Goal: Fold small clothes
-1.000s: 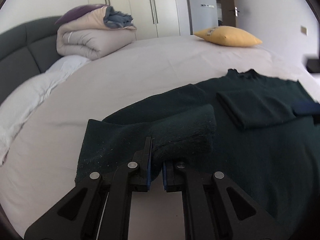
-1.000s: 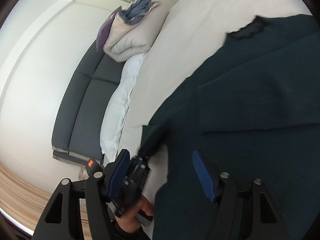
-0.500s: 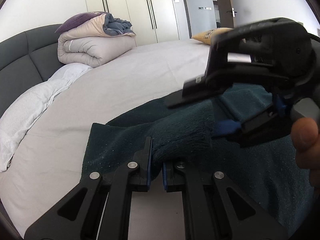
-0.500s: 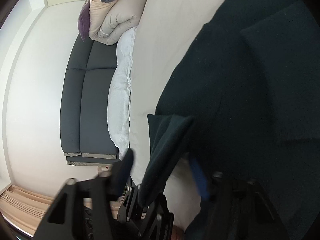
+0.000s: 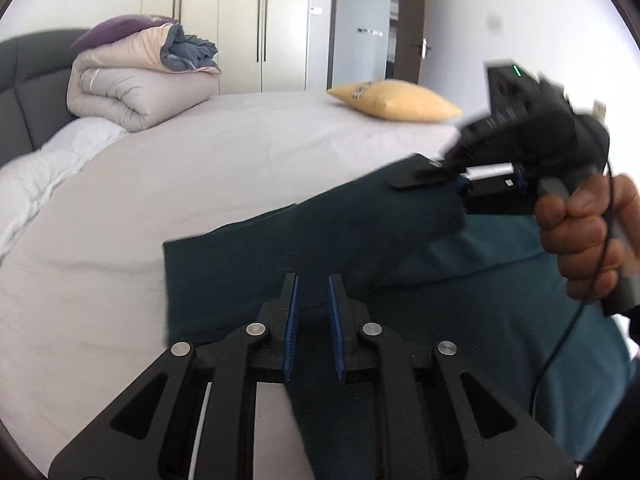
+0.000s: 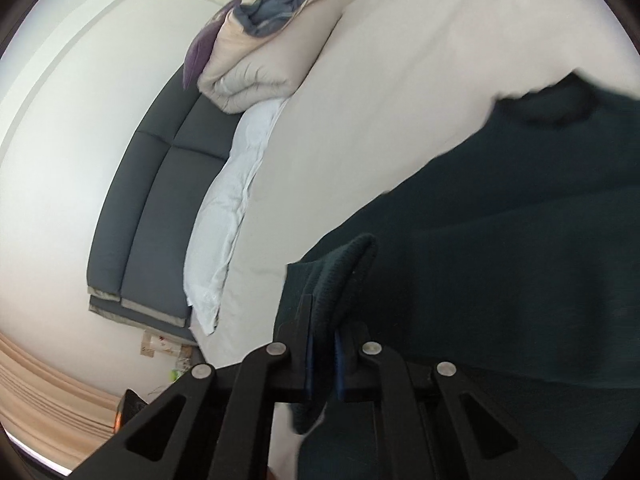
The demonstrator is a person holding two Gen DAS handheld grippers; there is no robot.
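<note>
Right gripper (image 6: 322, 356) pinches the dark green sweater's (image 5: 360, 232) sleeve above the bed (image 5: 224, 152); left gripper (image 5: 313, 320) narrowly parted, empty

One dark green garment (image 5: 400, 300), one yellow pillow (image 5: 394, 101), one rolled duvet (image 5: 132, 92), two grippers (image 5: 312, 312).

Home bedroom: bed (image 5: 224, 168) w/ padded headboard (image 5: 24, 92) ahead-left of left claw, folded duvets (image 5: 136, 92), wardrobe doors (image 5: 240, 24) beyond, yellow pillow (image 5: 396, 100).
</note>
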